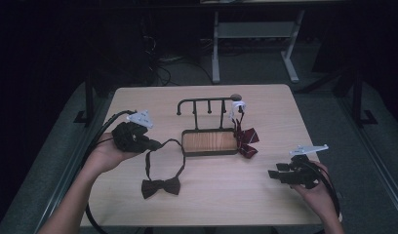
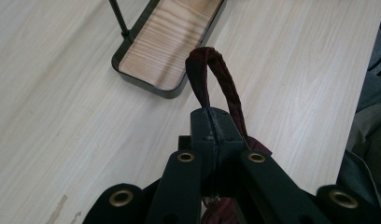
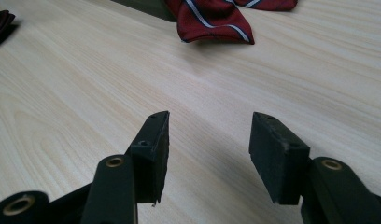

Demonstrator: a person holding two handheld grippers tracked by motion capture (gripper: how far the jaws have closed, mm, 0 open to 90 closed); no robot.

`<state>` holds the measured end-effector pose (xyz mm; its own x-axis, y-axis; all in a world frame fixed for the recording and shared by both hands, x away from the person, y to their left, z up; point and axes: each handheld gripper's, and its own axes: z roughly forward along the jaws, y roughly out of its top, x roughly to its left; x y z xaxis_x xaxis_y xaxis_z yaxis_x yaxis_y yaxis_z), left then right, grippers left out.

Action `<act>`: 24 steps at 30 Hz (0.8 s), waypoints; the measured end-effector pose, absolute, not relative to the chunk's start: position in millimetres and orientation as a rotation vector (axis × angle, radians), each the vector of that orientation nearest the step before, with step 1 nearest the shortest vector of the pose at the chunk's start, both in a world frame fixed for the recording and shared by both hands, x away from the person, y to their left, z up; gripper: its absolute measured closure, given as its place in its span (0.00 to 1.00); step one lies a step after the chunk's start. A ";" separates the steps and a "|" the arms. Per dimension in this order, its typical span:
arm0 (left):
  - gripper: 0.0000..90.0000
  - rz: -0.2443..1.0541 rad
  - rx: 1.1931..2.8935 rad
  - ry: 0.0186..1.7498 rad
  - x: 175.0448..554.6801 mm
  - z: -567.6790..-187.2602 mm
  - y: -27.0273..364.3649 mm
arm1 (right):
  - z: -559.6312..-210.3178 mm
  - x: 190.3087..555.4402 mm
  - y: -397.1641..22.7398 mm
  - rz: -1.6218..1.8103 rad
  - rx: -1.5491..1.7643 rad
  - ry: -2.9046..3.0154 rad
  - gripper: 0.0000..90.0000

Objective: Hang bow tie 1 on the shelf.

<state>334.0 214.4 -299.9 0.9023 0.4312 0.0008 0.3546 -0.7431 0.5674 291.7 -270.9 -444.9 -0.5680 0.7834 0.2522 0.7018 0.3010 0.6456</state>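
Note:
A dark maroon bow tie (image 1: 160,187) lies on the table in front of a black hook rack (image 1: 207,101) with a wooden tray base (image 1: 209,142). Its strap (image 1: 164,144) loops up to my left gripper (image 1: 155,145), which is shut on it. In the left gripper view the jaws (image 2: 212,116) are pressed together on the strap (image 2: 216,74), which arches toward the tray (image 2: 170,42). A red striped bow tie (image 1: 246,136) hangs at the rack's right end and reaches the table. My right gripper (image 1: 275,173) rests at the right, open and empty (image 3: 209,135), facing the striped tie (image 3: 212,18).
The wooden table (image 1: 265,204) has bare room in front of and between the hands. A white clip (image 1: 238,105) sits on the rack's right end. Cables trail off the table's left edge. A metal desk frame (image 1: 255,39) stands on the floor behind.

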 end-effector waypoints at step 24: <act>1.00 0.188 2.505 0.492 330.6 -268.3 206.6 | -443.3 290.5 -272.5 1.126 1.408 2.433 0.53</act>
